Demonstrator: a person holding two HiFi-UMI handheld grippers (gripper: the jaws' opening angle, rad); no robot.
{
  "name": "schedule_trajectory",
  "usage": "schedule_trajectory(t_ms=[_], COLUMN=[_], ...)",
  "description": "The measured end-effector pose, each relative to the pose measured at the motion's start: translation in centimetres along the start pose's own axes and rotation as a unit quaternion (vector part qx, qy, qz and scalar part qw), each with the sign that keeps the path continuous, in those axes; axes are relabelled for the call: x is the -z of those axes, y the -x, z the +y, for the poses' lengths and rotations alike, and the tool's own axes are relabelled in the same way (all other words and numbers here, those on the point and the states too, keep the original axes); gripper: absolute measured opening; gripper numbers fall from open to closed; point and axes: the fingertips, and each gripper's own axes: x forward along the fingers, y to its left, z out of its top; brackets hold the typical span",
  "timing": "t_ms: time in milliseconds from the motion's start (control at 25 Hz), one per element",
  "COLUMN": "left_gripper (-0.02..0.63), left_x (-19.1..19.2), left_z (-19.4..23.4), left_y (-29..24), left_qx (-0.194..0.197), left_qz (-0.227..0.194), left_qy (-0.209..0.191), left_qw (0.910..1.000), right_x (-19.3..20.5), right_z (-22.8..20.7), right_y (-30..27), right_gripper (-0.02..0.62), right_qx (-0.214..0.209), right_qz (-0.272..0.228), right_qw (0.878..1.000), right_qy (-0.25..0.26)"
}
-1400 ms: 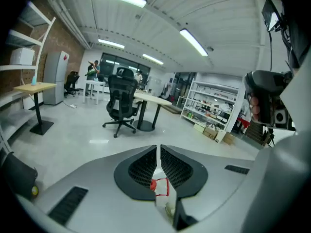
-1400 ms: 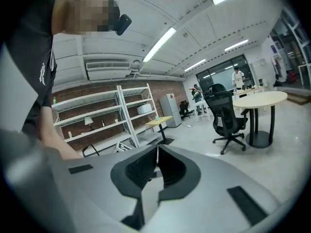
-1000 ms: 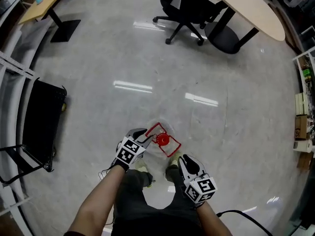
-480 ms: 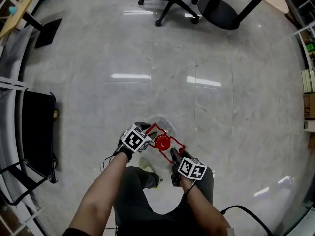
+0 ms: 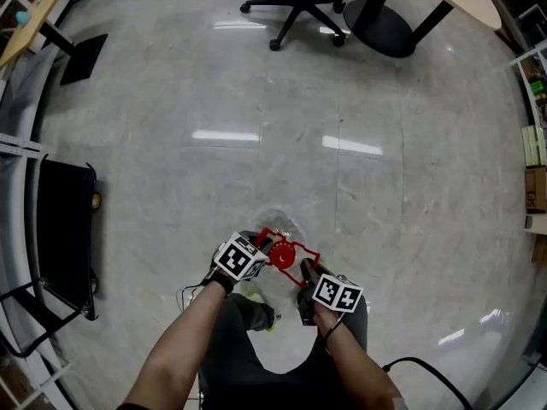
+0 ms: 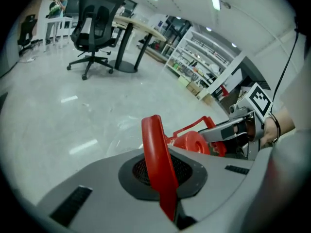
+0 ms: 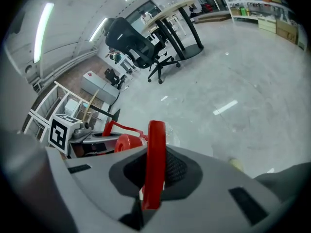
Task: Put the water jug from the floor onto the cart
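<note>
**Ana:** What are the grippers doing?

**Ben:** Both have come down low, and their jaws have just been closing. The left gripper pinches the red handle on one side. The right gripper pinches it on the other side.

**Ana:** Where is the jug?

**Ben:** The jug sits on the floor, right in front of the person. It is not up yet.

**Ana:** So what comes next?

**Ben:** I think the lift. The grab looks done. The cart waits well off to the left, so the jug has a way to go.
</note>
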Motion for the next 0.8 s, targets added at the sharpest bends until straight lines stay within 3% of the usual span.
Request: schedule_trajectory(t_ms=[240,440,640,800], left_gripper=[0.002,0.002,0.002,0.002], left_x=[-1.7,-4.3,-6.4,-4.9], left_z=[-2.8,-6.7,-9.2,-9.0], left_y=[3.7,13.2,27.0,37.5], left_qx=[0.000,-0.021,-0.053,-0.084], left_qz=[-0.046,-0.086,-0.149,-0.210], left_qy=[0.054,0.109,0.182,0.239], left_qw=[0.9975,0.9900,0.9705,0.9445], right_x=[-2.0,-4.7,-8.0,-7.9], right_z=[3.1,11.6,24.9,36.2], right_y=[2.7,9.5,15.9,17.3], right_gripper=[0.034,0.034,0.034,0.034], right_qx=[-0.018,-0.039,-0.091,-0.148], right_qz=[0.002,0.024,0.058,0.075], right_qw=[0.999,0.995,0.977,0.954], right_qy=[0.028,0.093,0.183,0.248])
